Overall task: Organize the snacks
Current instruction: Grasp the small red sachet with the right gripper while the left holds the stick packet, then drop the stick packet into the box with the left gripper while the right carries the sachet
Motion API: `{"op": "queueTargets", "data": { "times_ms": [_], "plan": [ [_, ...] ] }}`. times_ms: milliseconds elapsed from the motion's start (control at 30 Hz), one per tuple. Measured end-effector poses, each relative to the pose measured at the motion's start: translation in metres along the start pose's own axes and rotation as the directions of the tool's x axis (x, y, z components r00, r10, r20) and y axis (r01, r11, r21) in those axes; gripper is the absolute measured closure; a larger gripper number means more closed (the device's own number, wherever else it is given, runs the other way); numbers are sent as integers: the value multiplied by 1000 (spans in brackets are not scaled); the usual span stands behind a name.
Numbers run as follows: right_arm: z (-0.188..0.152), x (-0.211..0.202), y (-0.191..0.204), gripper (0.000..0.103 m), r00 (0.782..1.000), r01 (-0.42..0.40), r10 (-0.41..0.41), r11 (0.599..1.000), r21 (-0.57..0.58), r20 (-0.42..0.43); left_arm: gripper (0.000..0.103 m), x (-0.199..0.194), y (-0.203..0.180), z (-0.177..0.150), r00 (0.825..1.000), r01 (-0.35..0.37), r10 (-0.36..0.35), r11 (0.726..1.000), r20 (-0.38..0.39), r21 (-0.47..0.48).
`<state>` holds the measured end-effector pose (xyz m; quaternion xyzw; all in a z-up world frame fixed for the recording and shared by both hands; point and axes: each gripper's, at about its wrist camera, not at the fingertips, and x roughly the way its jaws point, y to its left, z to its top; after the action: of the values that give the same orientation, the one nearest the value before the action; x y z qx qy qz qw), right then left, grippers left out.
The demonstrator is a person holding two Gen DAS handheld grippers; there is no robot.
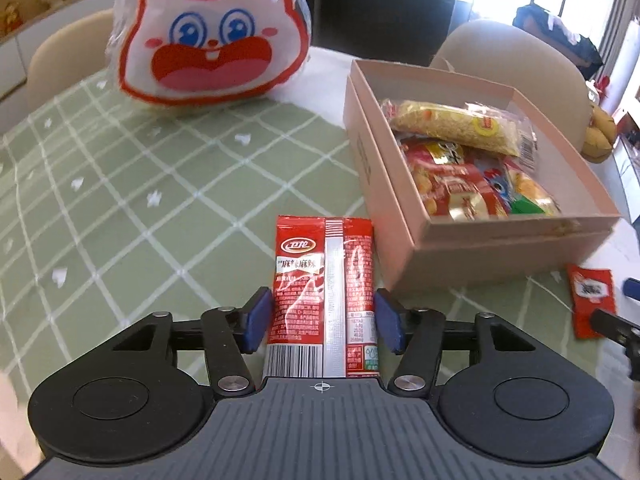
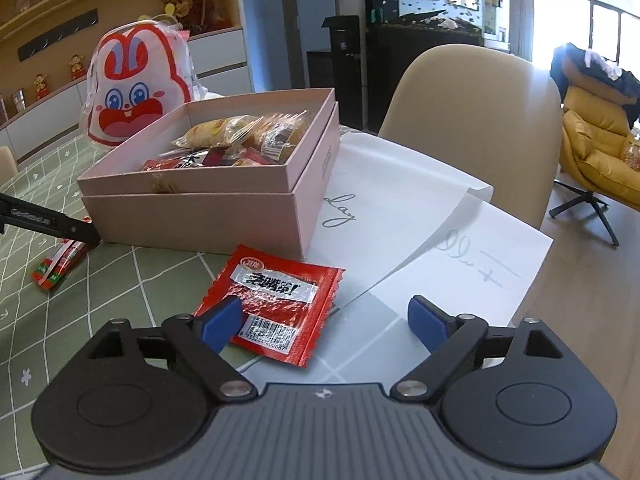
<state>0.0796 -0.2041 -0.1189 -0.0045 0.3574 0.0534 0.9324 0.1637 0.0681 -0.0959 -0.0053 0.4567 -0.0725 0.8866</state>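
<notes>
A pink gift box (image 1: pixel 404 200) of wrapped snacks sits on the green checked tablecloth (image 1: pixel 120 184), a rabbit-face bag (image 1: pixel 208 36) at its far left. Near the box, a long red spicy-strip packet (image 1: pixel 324 292) lies lengthwise between the left gripper's (image 1: pixel 323 322) blue pads, which flank its edges; whether they press it, I cannot tell. The right gripper (image 2: pixel 326 322) tilts downward, jaws spread wide, its left pad over a square red sachet (image 2: pixel 276 304) lying flat.
</notes>
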Motion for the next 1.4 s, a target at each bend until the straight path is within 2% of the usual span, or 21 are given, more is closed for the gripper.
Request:
{"op": "queueTargets", "data": {
  "times_ms": [133, 233, 300, 333, 400, 467, 533, 600, 700, 767, 933, 1100, 1200, 1267, 1300, 1367, 1400],
  "plan": [
    [1, 0, -1, 8, 1000, -24, 24, 1000, -20, -18, 48, -25, -10, -27, 1000, -14, 14, 1000, -18, -14],
    [5, 2, 5, 5, 997, -40, 34, 996, -83, -69, 48, -45, -18, -53, 1000, -11, 10, 999, -29, -36],
    [12, 3, 9, 11, 992, -50, 36, 992, -114, -125, 48, -55, -24, -65, 999, -4, 2, 998, -35, -63],
    [15, 1, 10, 15, 990, -59, 47, 994, -87, -134, 48, -60, -28, -70, 999, 0, -3, 997, -37, -76],
    [20, -3, 13, 15, 990, -75, 75, 997, 8, -122, 48, -64, -35, -76, 999, -3, 0, 996, -37, -84],
    [23, -3, 22, 15, 995, -37, 40, 998, 43, -93, 48, -65, -42, -79, 999, -10, 7, 997, -37, -78],
    [25, 1, 35, 15, 998, 9, -8, 1000, 19, -67, 48, -64, -48, -81, 999, -36, 34, 998, -34, -53],
    [24, 6, 48, 18, 994, 75, -80, 995, -62, -78, 47, -64, -52, -83, 998, -45, 44, 998, -34, -34],
    [14, -2, 53, 19, 992, 99, -111, 978, -184, -55, 47, -63, -50, -85, 999, -33, 31, 998, -30, -50],
    [5, -12, 49, 19, 992, 111, -122, 969, -221, -36, 45, -64, -47, -85, 1000, -21, 20, 997, -23, -68],
    [0, -26, 34, 19, 999, 24, -31, 983, -184, -34, 43, -63, -46, -87, 1000, -7, 6, 997, -10, -71],
    [15, -10, 42, 19, 1000, -10, 7, 969, -245, -12, 43, -65, -44, -90, 1000, 9, -9, 997, 6, -73],
    [24, 13, 37, 20, 995, -37, 14, 973, -230, -100, 43, -66, -41, -90, 1000, 23, -23, 996, 3, -80],
    [29, 16, 30, 30, 990, -74, 49, 980, -183, -135, 44, -67, -40, -91, 1000, 24, -24, 997, 2, -80],
    [30, 14, 28, 30, 986, -96, 70, 980, -172, -153, 44, -67, -41, -91, 1000, 20, -19, 997, 2, -77],
    [29, 4, 28, 42, 985, -114, 88, 978, -175, -151, 45, -68, -43, -92, 1000, 8, -8, 997, -5, -72],
    [28, -1, 30, 45, 985, -117, 89, 975, -190, -150, 46, -69, -44, -92, 1000, 3, -4, 997, -11, -74]
  ]
}}
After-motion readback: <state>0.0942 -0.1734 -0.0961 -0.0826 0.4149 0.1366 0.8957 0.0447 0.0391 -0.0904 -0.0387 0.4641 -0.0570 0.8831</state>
